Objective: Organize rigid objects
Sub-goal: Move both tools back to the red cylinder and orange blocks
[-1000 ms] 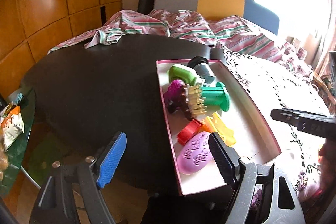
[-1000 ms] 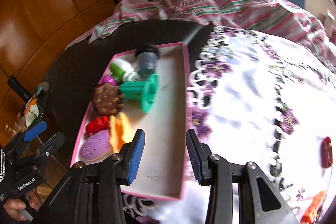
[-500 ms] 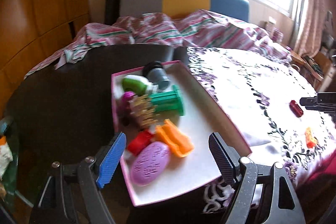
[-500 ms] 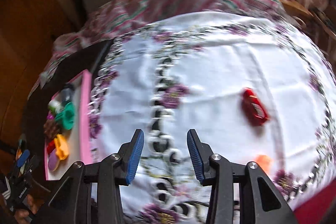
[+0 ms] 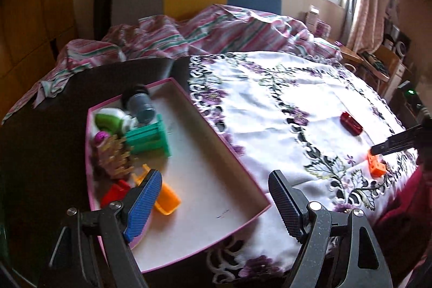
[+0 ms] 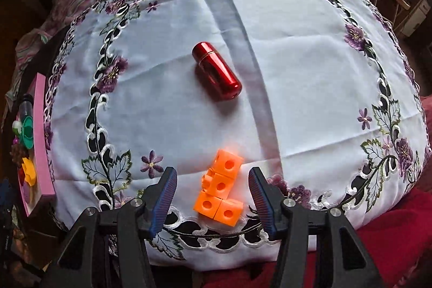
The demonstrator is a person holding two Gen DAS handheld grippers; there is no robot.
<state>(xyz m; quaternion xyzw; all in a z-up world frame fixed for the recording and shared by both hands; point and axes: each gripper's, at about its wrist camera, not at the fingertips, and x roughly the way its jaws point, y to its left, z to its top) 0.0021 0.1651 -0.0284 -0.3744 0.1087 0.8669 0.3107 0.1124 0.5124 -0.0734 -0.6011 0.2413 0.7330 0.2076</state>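
A pink-edged box (image 5: 237,166) lies on the table and holds several toys: a green spool (image 5: 148,138), a grey bottle (image 5: 140,104), an orange clip (image 5: 164,197) and a red piece (image 5: 113,195). My left gripper (image 5: 213,204) is open and empty above the box's near end. On the embroidered cloth lie a red metal capsule (image 6: 216,70) and an orange block of linked cubes (image 6: 220,193). My right gripper (image 6: 214,200) is open, its fingers either side of the orange block. In the left wrist view the capsule (image 5: 351,123) and the block (image 5: 376,168) show at the right.
The white embroidered tablecloth (image 6: 297,72) covers the right part of the dark table (image 5: 40,153). A striped blanket (image 5: 189,31) and a sofa back lie behind. The box (image 6: 43,139) shows at the left edge of the right wrist view. Shelves stand at far right.
Both grippers have swung to the right. The right gripper went from the box across the cloth to the orange block and opened wider. The left gripper now hangs over the box's near end.
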